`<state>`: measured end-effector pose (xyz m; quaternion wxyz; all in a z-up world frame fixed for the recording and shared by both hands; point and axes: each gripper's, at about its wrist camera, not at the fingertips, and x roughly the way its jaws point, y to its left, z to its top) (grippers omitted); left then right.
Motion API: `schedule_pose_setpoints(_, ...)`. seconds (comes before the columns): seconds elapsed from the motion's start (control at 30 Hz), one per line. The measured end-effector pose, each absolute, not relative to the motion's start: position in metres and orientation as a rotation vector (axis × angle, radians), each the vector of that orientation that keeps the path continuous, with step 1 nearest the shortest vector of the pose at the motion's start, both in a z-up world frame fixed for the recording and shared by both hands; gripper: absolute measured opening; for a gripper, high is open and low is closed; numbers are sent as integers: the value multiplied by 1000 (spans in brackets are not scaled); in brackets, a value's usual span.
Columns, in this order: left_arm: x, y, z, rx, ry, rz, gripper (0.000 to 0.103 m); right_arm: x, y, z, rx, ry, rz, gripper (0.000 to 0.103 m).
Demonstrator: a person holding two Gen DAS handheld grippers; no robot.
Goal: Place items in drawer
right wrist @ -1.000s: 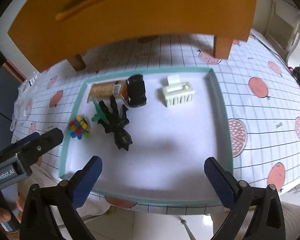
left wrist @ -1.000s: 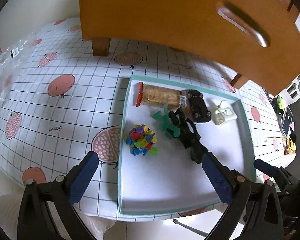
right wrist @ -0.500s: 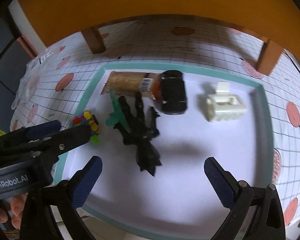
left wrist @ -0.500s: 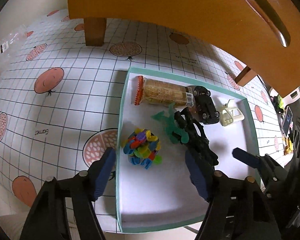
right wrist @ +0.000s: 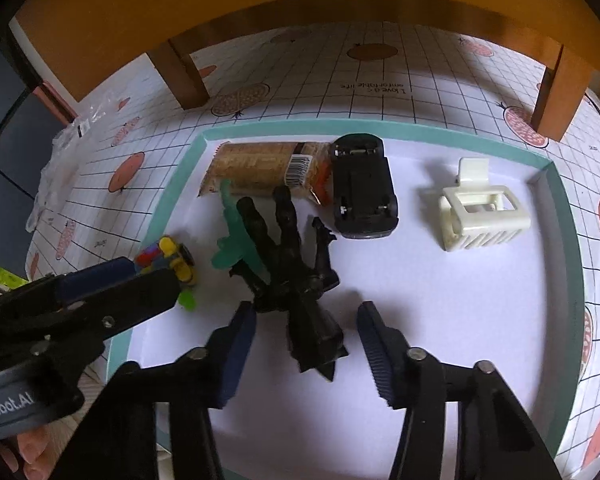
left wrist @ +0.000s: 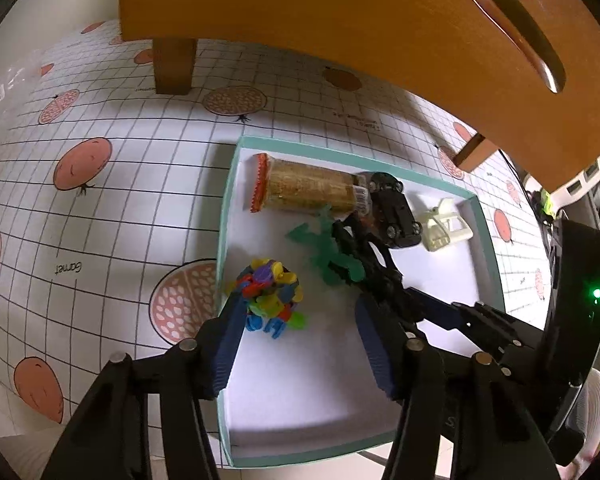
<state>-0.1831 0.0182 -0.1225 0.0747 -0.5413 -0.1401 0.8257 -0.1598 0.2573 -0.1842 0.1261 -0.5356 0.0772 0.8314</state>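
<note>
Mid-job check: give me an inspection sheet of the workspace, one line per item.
Surface: grid tablecloth with fruit prints; teal-rimmed white tray on it.
Job's things: in the tray, colourful toy ball, black skeleton-hand toy, green figure, snack packet, black toy car, cream hair claw clip; wooden drawer unit, drawer closed.
Clutter: clear plastic bag at the table edge.
Grippers: left gripper closing around the ball; right gripper closing around the skeleton hand's wrist.
Cables: nothing seen.
Surroundings: pale floor.
</note>
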Motion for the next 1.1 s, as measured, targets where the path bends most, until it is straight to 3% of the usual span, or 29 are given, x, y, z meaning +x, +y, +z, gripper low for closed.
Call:
schedule_pose_setpoints(0.13,-184,22,-126,-1644,-408,2457,58,-159,258,-184,-1559,239,2422,44)
schedule_pose_setpoints(0.17,-185,21,-127,-1649,-414,2454,58,-157,259,-183,-1558,247,2420,32)
schedule_pose_setpoints(0.2,-185,21,-127,-1651,-418,2454,58,-155,260,-183,-1555,250,2412,29)
schedule_pose_setpoints(0.4,-190,17,-130,-1654,-423,2479,58,-149,267,-183,-1547,294,2398,29)
schedule_pose_setpoints(0.53,-196,18,-140,-1695,-406,2481,48,-147,269,-179,-1540,310,2396,29)
schedule_pose_setpoints(0.93,-212,26,-151,-1685,-404,2535,47,-145,273,-180,-1545,336,2382,29)
schedule_pose_setpoints(1.0,-212,28,-151,-1685,-374,2551,38,-145,272,-180,-1545,333,2382,29)
schedule_pose_setpoints(1.1,-210,25,-150,-1680,-381,2552,36,-145,273,-180,-1540,332,2385,29)
